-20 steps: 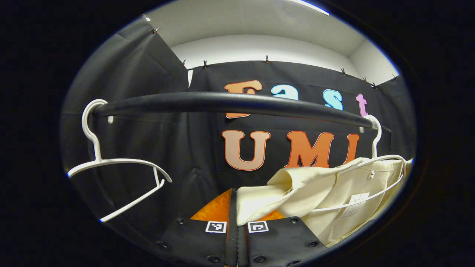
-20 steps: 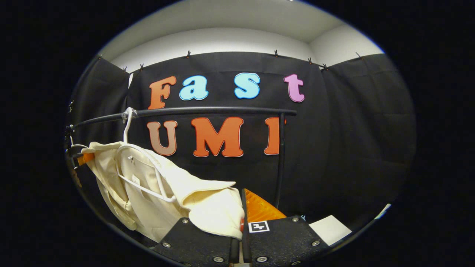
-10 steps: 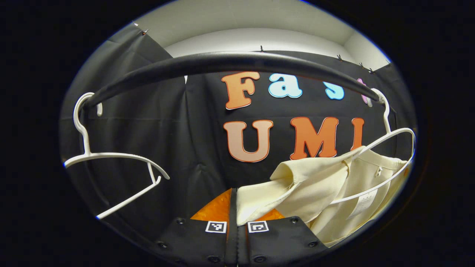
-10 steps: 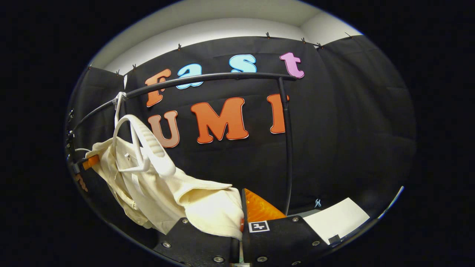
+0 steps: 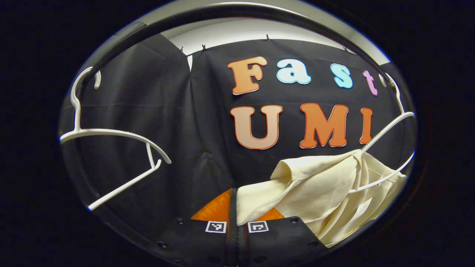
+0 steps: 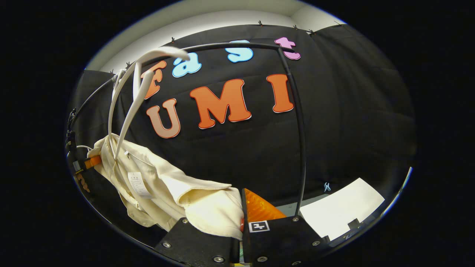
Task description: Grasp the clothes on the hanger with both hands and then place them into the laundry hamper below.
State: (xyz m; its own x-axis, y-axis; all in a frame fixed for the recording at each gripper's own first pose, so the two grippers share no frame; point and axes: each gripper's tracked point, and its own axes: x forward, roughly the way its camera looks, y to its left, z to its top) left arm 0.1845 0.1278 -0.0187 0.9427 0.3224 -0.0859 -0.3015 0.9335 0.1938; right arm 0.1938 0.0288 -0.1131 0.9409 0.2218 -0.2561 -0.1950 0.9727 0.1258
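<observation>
A cream garment [image 5: 319, 185] hangs stretched between both grippers and has partly slid off its white hanger [image 5: 387, 128], which still hooks the black rail [image 5: 222, 11] above. My left gripper [image 5: 237, 209] is shut on one edge of the cloth at the bottom of the left gripper view. In the right gripper view the same garment [image 6: 156, 185] droops to the left, and my right gripper [image 6: 241, 218] is shut on its other end. The hanger [image 6: 128, 104] there is tipped steeply upward. The left gripper [image 6: 83, 163] shows small at the far left edge.
An empty white hanger [image 5: 111, 137] hangs on the rail's left end. The rail's upright post [image 6: 298, 148] stands just right of my right gripper. A white sheet [image 6: 341, 209] lies on the floor at lower right.
Both grippers have come down with the garment, so the rail sits higher in both views. The hanger has tipped upward and the cloth has slid partly off it.
</observation>
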